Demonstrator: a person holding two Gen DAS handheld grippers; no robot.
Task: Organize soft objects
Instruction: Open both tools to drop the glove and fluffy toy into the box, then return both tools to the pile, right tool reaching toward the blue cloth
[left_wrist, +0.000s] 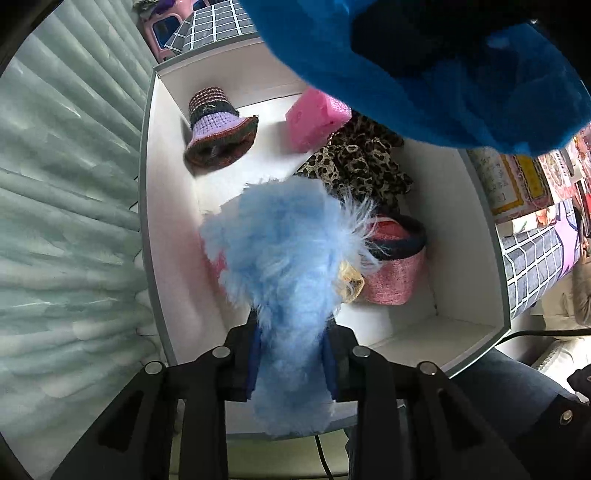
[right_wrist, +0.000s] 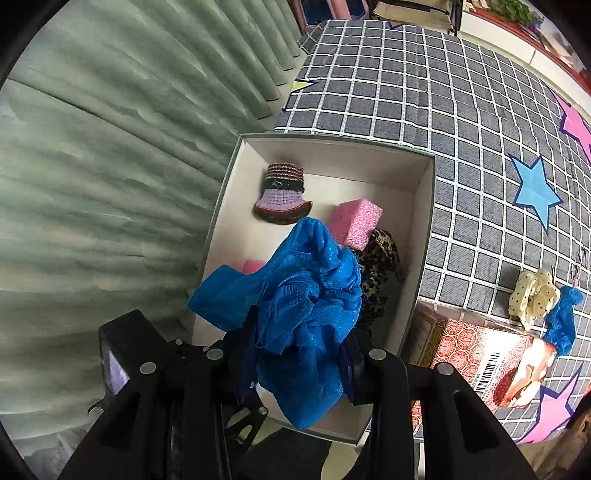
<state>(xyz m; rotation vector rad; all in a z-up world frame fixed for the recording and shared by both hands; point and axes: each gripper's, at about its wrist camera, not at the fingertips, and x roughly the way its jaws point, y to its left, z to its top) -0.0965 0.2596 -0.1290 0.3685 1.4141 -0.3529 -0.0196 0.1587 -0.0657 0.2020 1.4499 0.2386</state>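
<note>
Left wrist view shows a fluffy pale-blue fur piece (left_wrist: 284, 273) pinched between the two fingers of the left gripper (left_wrist: 291, 362), its long pile spilling forward over the open white rectangular box (left_wrist: 147, 206). It hangs above the box's near half, probably so that it lands inside when let go. The right gripper (right_wrist: 299, 369) likewise clamps a crumpled bright-blue mesh cloth (right_wrist: 295, 295), which bulges out past the fingers and hangs over the near end of the same box; in the left view that cloth fills the upper right.

Already lying in the box are a small crocheted hat with a lilac band and dark striped crown (left_wrist: 218, 129) against the far left wall, a pink sponge block (left_wrist: 314, 122) toward the far right, a leopard-print fabric scrunchie (left_wrist: 362, 162) just near of the sponge, and a pink woven pouch with a dark rim (left_wrist: 395, 266) on the right side, partly hidden by the fur. A second pink item (right_wrist: 255, 266) peeks out by the left wall.

Outside the box, on the grey grid-patterned cloth with stars (right_wrist: 461, 129), a cream polka-dot scrunchie (right_wrist: 532, 295) and another blue mesh piece (right_wrist: 563, 321) lie touching, well to the right, likely still to be collected. A red patterned carton (right_wrist: 480, 362) lies just right of the box. Pale green curtains (right_wrist: 92, 166) hang along the left.
</note>
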